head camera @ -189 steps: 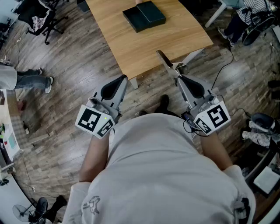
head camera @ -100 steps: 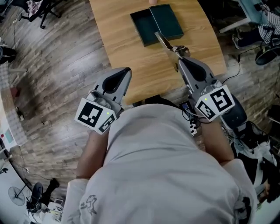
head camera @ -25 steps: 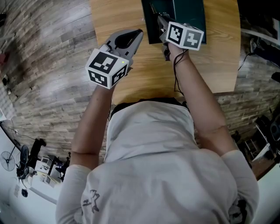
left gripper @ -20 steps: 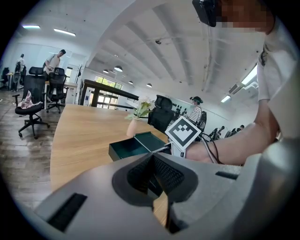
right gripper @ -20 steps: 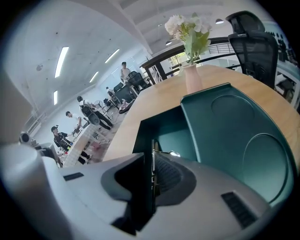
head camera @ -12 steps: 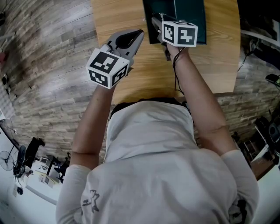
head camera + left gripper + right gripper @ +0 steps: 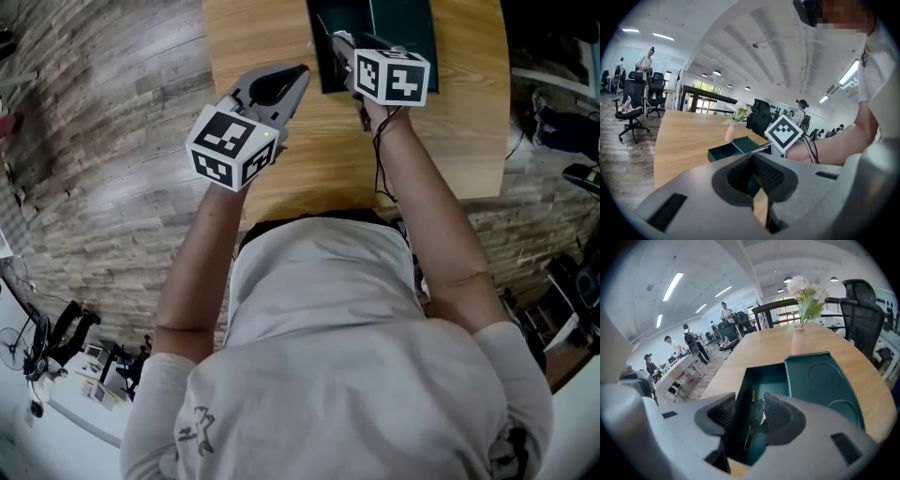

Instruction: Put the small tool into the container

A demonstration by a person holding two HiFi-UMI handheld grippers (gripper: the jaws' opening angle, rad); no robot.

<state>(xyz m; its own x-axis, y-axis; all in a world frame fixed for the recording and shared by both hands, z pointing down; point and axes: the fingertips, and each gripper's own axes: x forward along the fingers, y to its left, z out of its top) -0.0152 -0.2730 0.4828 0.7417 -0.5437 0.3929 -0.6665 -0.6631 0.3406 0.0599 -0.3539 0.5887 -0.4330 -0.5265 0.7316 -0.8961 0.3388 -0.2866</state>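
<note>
A dark green container [image 7: 768,376] lies open on the wooden table, its lid [image 7: 820,380] flat beside it on the right. A small metal tool [image 7: 751,427] lies inside the container. My right gripper [image 7: 750,412] hangs just over it, open. Its jaws have just been opening; the tool sits between them and the pads do not press it. In the head view the right gripper [image 7: 342,49] reaches over the container [image 7: 323,70]. My left gripper [image 7: 298,77] is shut and empty, held above the table left of the container. The left gripper view shows its jaws closed [image 7: 753,157], with the container [image 7: 723,152] beyond.
A pink vase with flowers [image 7: 798,341] stands on the table behind the container. An office chair [image 7: 862,310] is at the table's far right. The table [image 7: 281,159] has its near edge by my body. Desks, chairs and people fill the room's far side.
The right gripper's marker cube has rolled a little while staying over the container. The left gripper has kept its place.
</note>
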